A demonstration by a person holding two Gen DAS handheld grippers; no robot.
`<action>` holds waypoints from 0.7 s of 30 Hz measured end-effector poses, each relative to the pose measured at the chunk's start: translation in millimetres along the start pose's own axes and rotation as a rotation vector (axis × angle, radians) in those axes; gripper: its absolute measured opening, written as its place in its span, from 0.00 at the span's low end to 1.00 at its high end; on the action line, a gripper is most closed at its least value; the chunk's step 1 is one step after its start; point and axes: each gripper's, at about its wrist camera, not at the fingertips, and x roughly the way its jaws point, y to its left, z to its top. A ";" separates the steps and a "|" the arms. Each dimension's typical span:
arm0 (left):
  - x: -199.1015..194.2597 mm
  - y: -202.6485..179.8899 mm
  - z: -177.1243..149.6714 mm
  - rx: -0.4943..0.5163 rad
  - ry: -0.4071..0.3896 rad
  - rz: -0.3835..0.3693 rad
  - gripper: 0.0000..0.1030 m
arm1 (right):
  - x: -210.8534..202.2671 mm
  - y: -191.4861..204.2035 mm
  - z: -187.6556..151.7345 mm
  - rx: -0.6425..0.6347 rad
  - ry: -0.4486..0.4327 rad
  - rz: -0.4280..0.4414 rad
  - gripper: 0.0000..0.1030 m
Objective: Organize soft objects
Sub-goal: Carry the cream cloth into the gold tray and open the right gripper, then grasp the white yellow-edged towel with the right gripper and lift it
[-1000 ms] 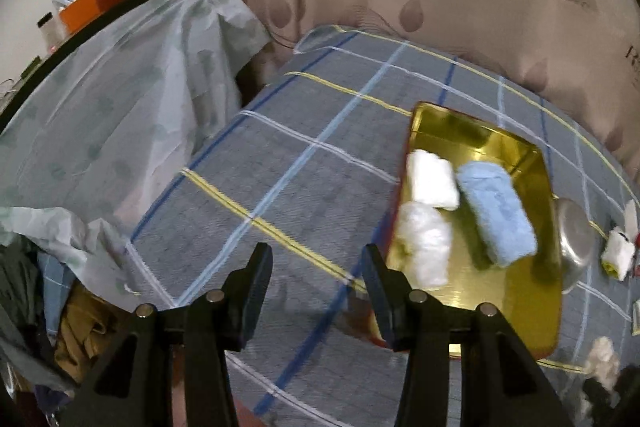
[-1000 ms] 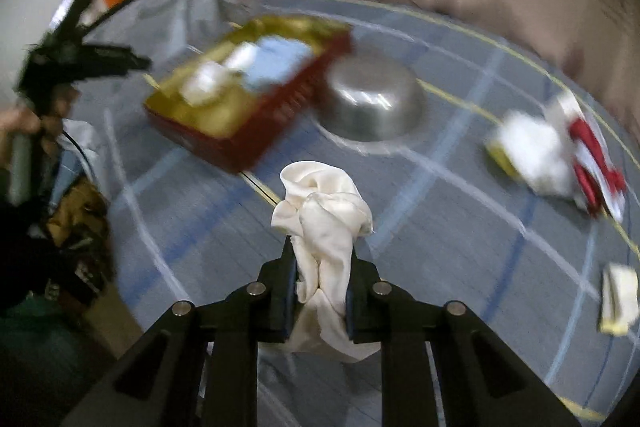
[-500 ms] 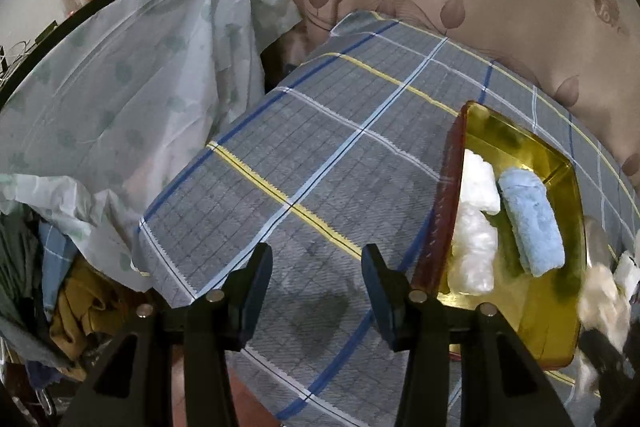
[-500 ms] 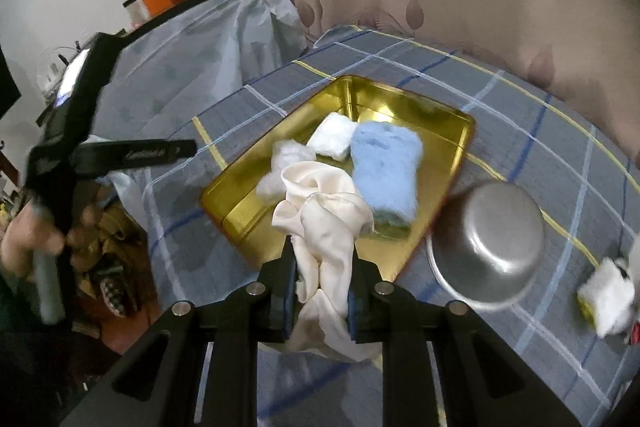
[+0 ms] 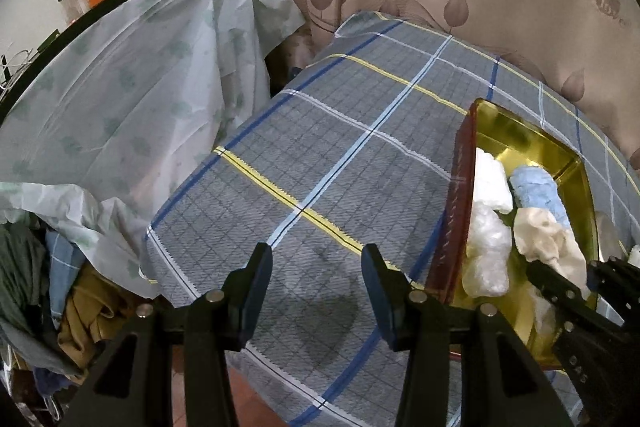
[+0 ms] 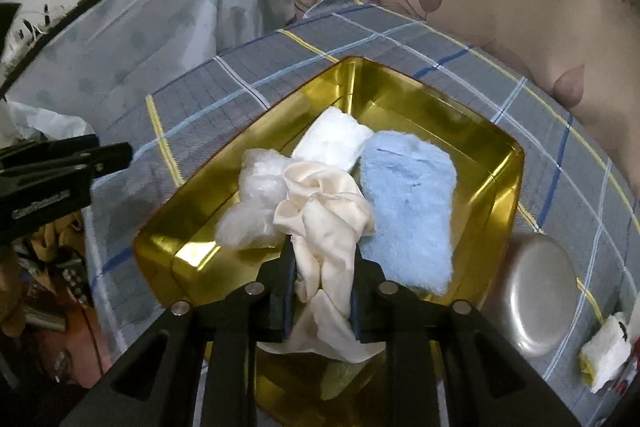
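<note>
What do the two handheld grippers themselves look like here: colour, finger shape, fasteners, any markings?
Both are matte black. The left gripper has two flat tapered fingers with dark blue pads on their inner faces, on triangular cut-out frames with round silver fasteners. The right gripper is built the same way. Seen from the right wrist camera, the left gripper's side carries pale lettering, too blurred to read. No cables or sleeves show.
</note>
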 end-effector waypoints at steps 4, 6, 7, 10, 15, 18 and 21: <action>0.7 -0.2 -0.5 -0.002 0.003 0.002 0.46 | 3.1 5.9 2.1 -0.022 -0.009 -0.020 0.37; 1.9 -1.0 -0.8 0.002 0.011 -0.007 0.46 | -0.4 8.2 1.6 -0.031 -0.037 -0.016 0.49; 2.5 -1.4 -1.2 0.004 0.012 -0.009 0.46 | -2.5 8.2 1.5 -0.031 -0.049 -0.016 0.57; 1.4 -2.4 -1.9 0.008 0.012 -0.011 0.46 | -10.7 8.0 1.2 -0.029 -0.069 -0.012 0.63; -0.8 -3.4 -2.5 0.009 0.001 -0.007 0.46 | -38.5 4.5 -0.2 0.011 -0.135 0.011 0.67; 0.1 -4.3 -2.6 0.007 0.008 -0.006 0.46 | -60.8 2.9 -2.9 0.032 -0.180 0.029 0.71; -2.4 -3.6 -2.0 0.004 0.002 -0.011 0.46 | -86.0 -2.6 -12.5 0.055 -0.227 0.028 0.71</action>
